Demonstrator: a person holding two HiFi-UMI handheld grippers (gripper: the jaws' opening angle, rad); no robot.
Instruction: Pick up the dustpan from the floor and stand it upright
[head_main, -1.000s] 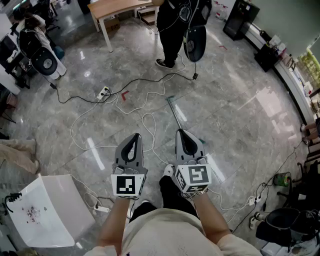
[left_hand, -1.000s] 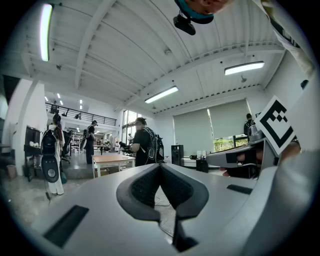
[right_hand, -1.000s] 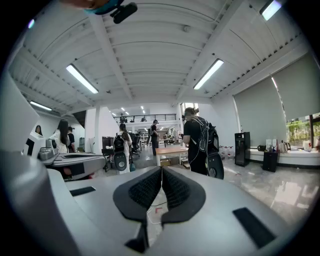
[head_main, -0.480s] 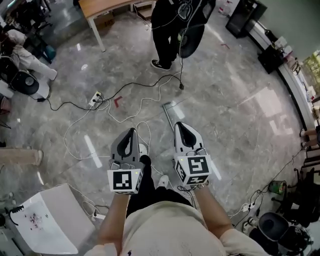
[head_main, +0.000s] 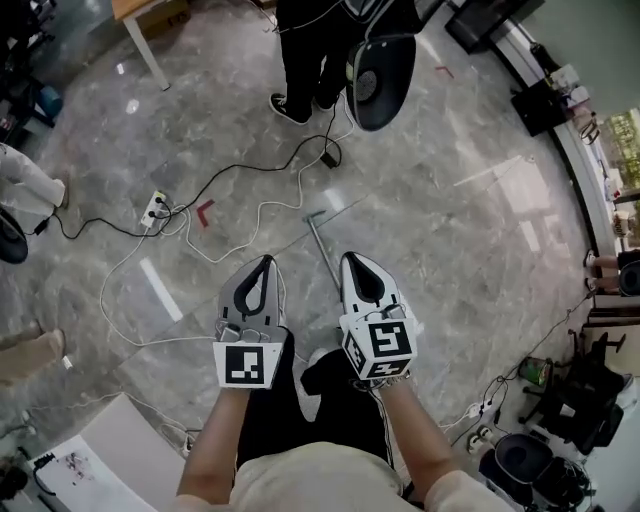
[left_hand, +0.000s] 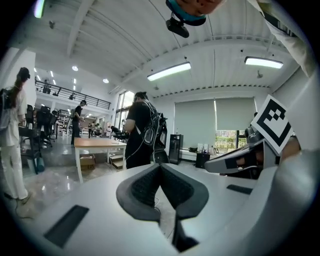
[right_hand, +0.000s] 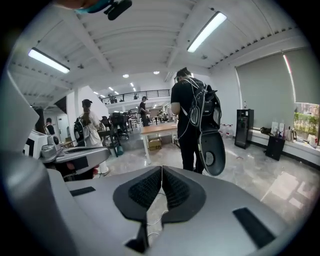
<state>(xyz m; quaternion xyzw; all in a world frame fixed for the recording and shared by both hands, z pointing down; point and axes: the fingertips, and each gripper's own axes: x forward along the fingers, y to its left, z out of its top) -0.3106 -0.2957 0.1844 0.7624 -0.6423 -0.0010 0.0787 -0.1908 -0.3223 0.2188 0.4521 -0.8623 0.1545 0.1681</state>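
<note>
Most of what lies below me is grey polished stone floor (head_main: 470, 250), streaked with light. At its far edge a person in black (head_main: 305, 45) stands with a black oval object (head_main: 380, 70) hanging at their side, and a white box (head_main: 105, 450) sits at the near left. My left gripper (head_main: 263, 268) and right gripper (head_main: 352, 262) are held side by side above the floor, pointing away from me. Each has its fingers pressed together, with nothing between them; both gripper views show the ribbed pads meeting along a single seam. The dustpan (head_main: 322, 243) lies on the floor just beyond and between the two grippers. I can see only its thin straight handle, which runs from a far end to the left back toward me and slips out of sight under the right gripper, so the pan itself is hidden. Black and white cables (head_main: 265, 205) loop across the floor to the far left of the handle. A white power strip (head_main: 155, 207) lies among them, with a small red corner mark (head_main: 205, 212) beside it.
</note>
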